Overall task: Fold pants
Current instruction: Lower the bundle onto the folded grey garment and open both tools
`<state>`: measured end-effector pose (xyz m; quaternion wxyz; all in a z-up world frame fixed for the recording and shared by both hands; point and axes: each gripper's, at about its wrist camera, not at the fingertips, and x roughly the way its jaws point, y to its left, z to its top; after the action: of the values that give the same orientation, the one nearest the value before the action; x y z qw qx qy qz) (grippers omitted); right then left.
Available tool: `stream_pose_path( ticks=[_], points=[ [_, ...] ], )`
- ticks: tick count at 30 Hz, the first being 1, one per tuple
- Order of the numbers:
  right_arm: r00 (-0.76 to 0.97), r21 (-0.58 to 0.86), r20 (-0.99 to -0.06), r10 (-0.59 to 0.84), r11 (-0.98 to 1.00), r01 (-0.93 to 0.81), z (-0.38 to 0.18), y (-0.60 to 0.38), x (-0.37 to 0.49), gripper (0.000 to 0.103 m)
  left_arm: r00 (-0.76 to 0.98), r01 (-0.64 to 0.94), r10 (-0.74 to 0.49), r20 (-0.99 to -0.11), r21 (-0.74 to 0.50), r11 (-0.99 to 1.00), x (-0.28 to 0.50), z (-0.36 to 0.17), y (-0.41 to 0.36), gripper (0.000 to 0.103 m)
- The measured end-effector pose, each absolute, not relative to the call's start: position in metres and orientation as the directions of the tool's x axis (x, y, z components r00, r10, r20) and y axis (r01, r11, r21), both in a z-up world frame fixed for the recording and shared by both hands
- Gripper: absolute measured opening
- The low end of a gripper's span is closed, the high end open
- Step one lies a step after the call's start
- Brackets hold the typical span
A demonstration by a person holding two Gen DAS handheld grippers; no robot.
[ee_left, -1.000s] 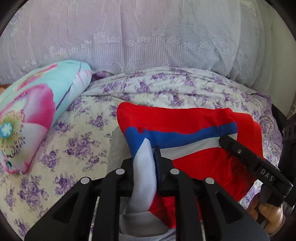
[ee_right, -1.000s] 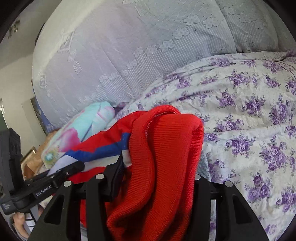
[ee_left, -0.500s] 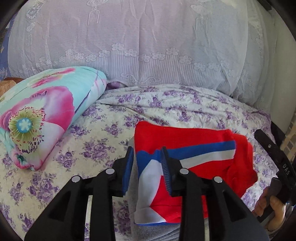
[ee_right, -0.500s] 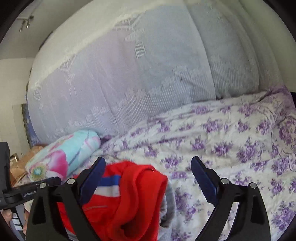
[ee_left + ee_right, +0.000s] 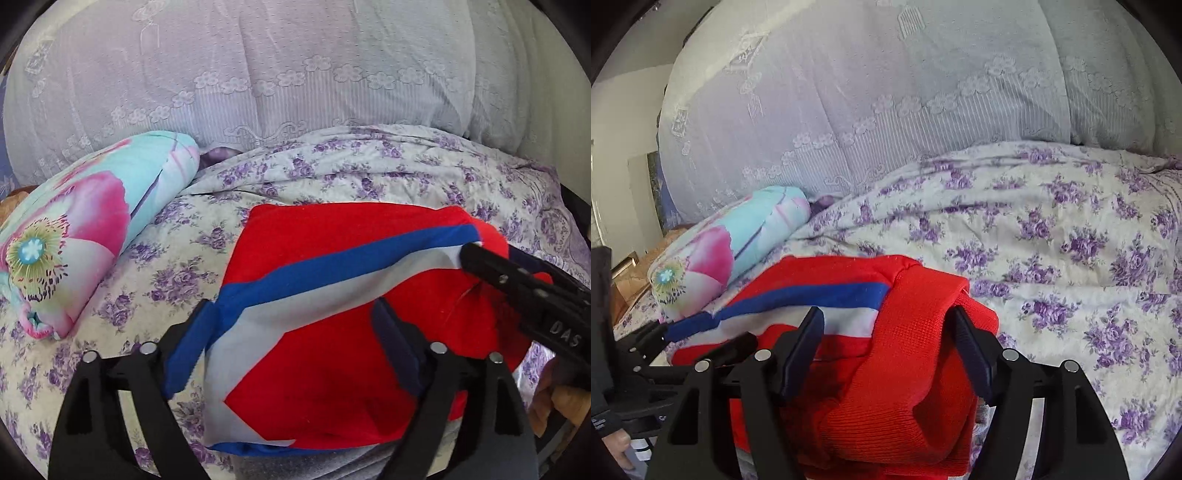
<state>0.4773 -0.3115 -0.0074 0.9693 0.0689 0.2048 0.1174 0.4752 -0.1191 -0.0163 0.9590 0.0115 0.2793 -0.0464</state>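
Left wrist view: left gripper (image 5: 295,332), jaws just spread wide, straddles folded red, blue and white pants (image 5: 332,332) at lower centre without pinching them. Right wrist view: right gripper (image 5: 886,336), jaws just narrowing, brackets the red ribbed waistband (image 5: 908,350); contact unclear. One floral pillow (image 5: 74,247) at left, one purple-flowered bedspread (image 5: 1071,240), one lace cover (image 5: 277,74) behind. Only the right view shows a wall (image 5: 624,122) at upper left.

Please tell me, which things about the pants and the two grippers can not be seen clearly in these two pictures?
- Pants, near edge: the left wrist view cuts it at the bottom rim, behind the left gripper.
- Right gripper: its jaws have just been closing around the red waistband; the cloth hides whether the pads press it.
- Grey layer under the pants: too little shows to name it.
- The person's hand: cut by the edge.
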Motion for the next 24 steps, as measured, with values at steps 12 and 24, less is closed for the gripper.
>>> stream_pose_path(
  ticks=[12, 24],
  points=[
    [0.886, 0.085, -0.412, 0.212, 0.977, -0.194, -0.018, -0.295, 0.474, 0.099, 0.855, 0.045, -0.029, -0.518, 0.017, 0.999, 0.471, -0.011, -0.113, 0.097],
    [0.921, 0.183, -0.348, 0.178, 0.976, -0.119, 0.015, -0.304, 0.414, 0.099, 0.879, 0.049, -0.036, -0.475, 0.014, 0.999, 0.424, 0.012, -0.105, 0.098]
  ],
)
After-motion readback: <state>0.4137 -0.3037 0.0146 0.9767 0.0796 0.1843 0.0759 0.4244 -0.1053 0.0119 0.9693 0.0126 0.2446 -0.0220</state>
